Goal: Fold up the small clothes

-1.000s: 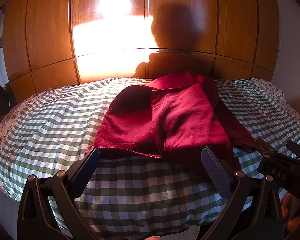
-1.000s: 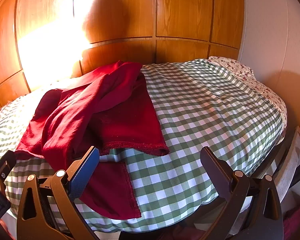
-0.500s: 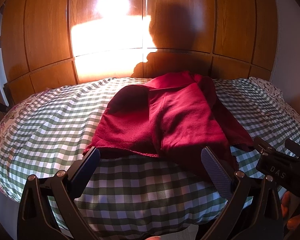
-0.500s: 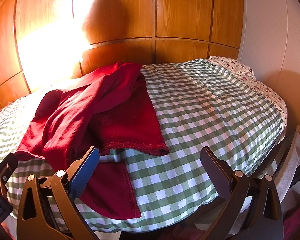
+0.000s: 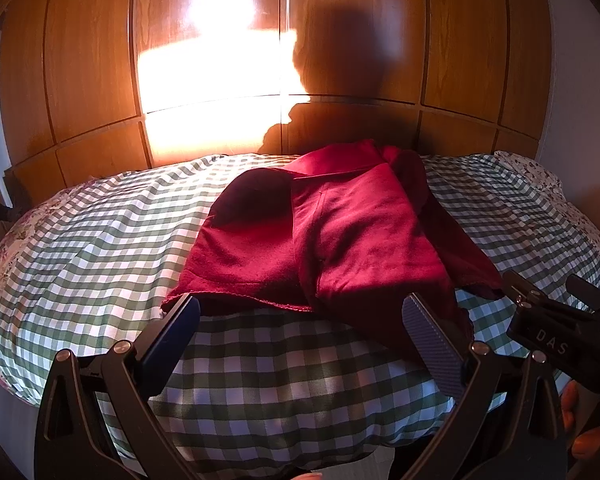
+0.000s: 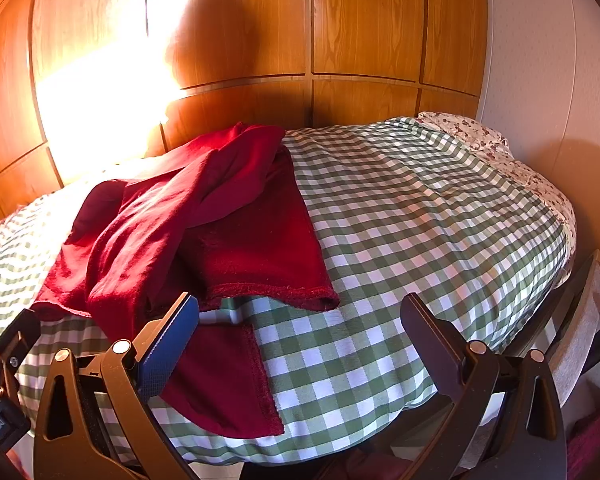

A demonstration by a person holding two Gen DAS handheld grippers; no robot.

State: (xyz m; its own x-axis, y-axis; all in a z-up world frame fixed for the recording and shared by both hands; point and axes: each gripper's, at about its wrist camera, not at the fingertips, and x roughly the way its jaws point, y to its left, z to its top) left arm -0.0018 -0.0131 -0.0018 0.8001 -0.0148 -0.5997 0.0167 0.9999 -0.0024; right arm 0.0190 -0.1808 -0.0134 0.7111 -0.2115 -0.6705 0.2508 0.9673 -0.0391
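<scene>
Red garment [image 5: 340, 236], rumpled and partly doubled over itself, lies on the green-checked bedspread [image 5: 100, 248] of a bed backed by wooden panels [image 5: 360, 40], one flap trailing toward the near edge. Left gripper [image 5: 300, 322] and right gripper [image 6: 300, 312] hover over that edge, fingers spread wide, holding nothing.

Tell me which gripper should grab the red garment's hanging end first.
Right gripper: open, the red garment hanging end lies right by its blue finger. The left gripper, also open, faces mostly bedspread.
</scene>
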